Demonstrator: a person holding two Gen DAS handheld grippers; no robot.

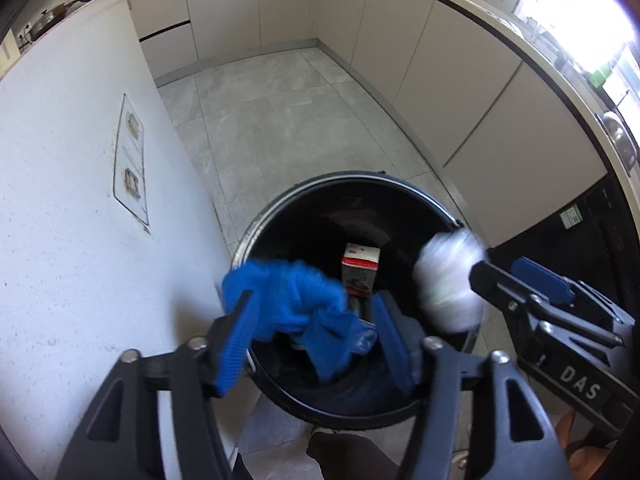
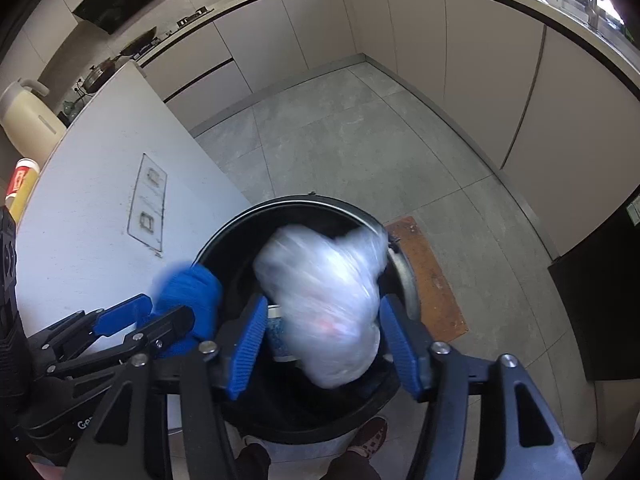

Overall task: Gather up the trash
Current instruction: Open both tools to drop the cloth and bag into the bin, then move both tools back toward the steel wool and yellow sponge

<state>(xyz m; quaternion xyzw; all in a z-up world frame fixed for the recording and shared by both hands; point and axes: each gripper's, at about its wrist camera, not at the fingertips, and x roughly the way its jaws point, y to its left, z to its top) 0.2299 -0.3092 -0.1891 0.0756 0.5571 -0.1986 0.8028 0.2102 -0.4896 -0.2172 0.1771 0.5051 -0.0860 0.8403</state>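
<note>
A round black trash bin [image 1: 348,178] stands on the floor beneath both grippers, with a small red and white carton [image 1: 360,268] inside it. My left gripper [image 1: 314,300] hangs over the bin's near left rim with its jaws apart. A blurred, crumpled blue cloth [image 1: 296,300] hangs loosely between them, against the left pad. My right gripper [image 2: 323,304] is over the bin's mouth [image 2: 304,202], also spread. A blurred white plastic bag [image 2: 328,300] sits between its blue pads with a gap on each side. The other wrist view shows each gripper beside its neighbour.
A white counter side [image 1: 80,200] rises just left of the bin. A brown mat [image 2: 432,280] lies on the grey tiles to the bin's right, with a black appliance [image 2: 600,300] beyond. Beige cabinets line the far walls. A person's shoe [image 2: 372,436] is below the bin.
</note>
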